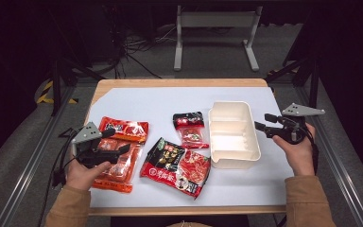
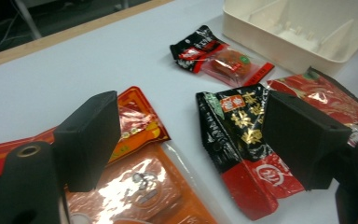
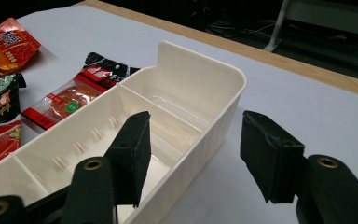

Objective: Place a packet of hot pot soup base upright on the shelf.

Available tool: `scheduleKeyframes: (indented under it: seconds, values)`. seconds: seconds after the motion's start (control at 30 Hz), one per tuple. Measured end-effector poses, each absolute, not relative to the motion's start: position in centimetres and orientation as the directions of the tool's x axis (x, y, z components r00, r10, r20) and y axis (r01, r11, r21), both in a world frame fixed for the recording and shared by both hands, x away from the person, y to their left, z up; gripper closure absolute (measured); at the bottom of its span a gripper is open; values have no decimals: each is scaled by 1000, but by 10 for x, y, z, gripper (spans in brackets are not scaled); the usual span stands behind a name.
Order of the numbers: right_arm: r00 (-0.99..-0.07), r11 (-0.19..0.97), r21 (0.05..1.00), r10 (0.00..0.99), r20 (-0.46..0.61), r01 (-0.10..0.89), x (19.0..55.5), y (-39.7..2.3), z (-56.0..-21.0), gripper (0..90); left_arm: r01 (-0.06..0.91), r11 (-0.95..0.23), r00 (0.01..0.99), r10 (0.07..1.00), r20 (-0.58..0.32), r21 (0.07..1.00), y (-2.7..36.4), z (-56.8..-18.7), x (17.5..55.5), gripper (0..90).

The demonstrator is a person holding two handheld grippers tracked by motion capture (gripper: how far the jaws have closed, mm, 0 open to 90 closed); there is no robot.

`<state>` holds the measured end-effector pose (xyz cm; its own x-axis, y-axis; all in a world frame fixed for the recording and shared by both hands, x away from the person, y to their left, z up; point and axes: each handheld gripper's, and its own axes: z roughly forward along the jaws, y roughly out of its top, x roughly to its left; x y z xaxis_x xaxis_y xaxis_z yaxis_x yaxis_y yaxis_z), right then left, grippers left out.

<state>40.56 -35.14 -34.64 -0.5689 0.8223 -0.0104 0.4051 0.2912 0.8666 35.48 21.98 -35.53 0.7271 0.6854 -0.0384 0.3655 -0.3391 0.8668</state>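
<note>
left gripper (image 1: 116, 142) fingers apart, right gripper (image 1: 263, 122) fingers apart, both level

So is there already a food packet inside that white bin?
No, the white divided bin holds nothing; its compartments show bare plastic, and the packets lie on the table beside it.

Tan sleeves (image 1: 71, 208) – black tools with grey three-cornered plates (image 1: 87, 133) and trailing black cables.
</note>
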Motion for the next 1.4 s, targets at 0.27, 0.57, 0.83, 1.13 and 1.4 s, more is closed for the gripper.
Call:
scheduleKeyframes:
  seconds: [0.27, 0.57, 0.83, 1.13, 1.4]
  values:
    - [-572, 302, 859, 820, -13, 413, 407, -348, -348, 426, 380, -357, 750, 659, -59, 853, 205, -355, 351, 199]
    - [-571, 300, 859, 821, -11, 415, 407, -347, -349, 415, 424, -391, 757, 649, -82, 817, 187, -371, 349, 216]
    - [-573, 306, 856, 820, -14, 417, 407, -347, -350, 408, 514, -441, 760, 633, -151, 736, 170, -390, 355, 267]
    - [-576, 318, 848, 817, -19, 423, 409, -343, -352, 402, 537, -445, 747, 645, -159, 716, 160, -410, 355, 321]
    - [-575, 317, 850, 818, -21, 420, 408, -343, -352, 401, 545, -476, 756, 634, -159, 690, 154, -419, 356, 410]
